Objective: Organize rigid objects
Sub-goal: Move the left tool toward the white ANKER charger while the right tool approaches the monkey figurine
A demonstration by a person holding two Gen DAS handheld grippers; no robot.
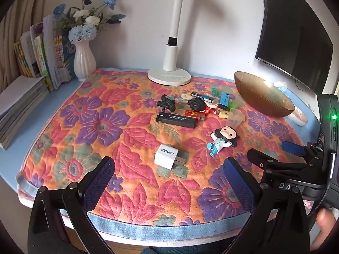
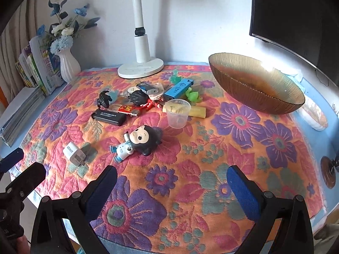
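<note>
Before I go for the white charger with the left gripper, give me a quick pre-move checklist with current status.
1. Left gripper open and holding nothing: ok.
2. White charger lies alone on the floral cloth, apart from the clutter pile: ok.
3. Charger sits between and ahead of the left fingers: ok.
4. Right gripper open, off to the side of the charger: ok.
5. Amber bowl looks free of objects: ok.
6. Monkey figurine lies near the charger without touching: ok.

The white charger (image 1: 167,156) near the monkey toy (image 1: 223,139) says "ANKER". The right gripper (image 1: 273,154) shows letters "DA".
</note>
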